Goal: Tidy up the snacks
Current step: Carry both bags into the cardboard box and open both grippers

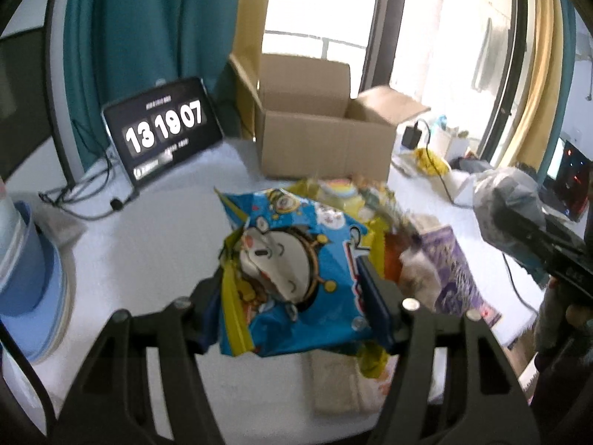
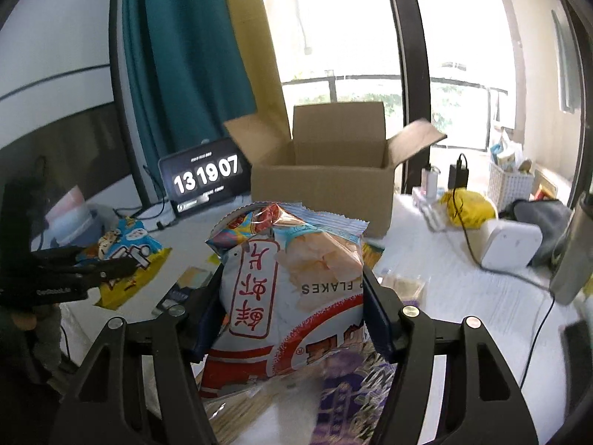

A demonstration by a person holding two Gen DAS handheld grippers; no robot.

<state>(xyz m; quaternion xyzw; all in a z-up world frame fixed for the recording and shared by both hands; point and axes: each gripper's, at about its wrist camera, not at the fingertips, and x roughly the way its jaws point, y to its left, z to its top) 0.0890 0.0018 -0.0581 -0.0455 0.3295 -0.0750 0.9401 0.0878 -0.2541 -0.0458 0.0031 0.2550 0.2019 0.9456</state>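
This looks like a room in a home — maybe a living room or a bedroom. A long teal curtain (image 2: 185,55) and a yellow curtain (image 1: 533,74) hang beside tall glass doors (image 2: 352,37), and past the glass is a balcony with a railing and green trees. Clothes hang out there to dry (image 1: 487,55). A white table (image 1: 155,230) holds everyday stuff — a tablet showing a clock (image 1: 163,129), a brown cardboard box (image 2: 322,181), a white basket (image 2: 509,181) full of little things, a charger (image 2: 459,174) with its cord, and a yellow plastic bag (image 2: 469,207).
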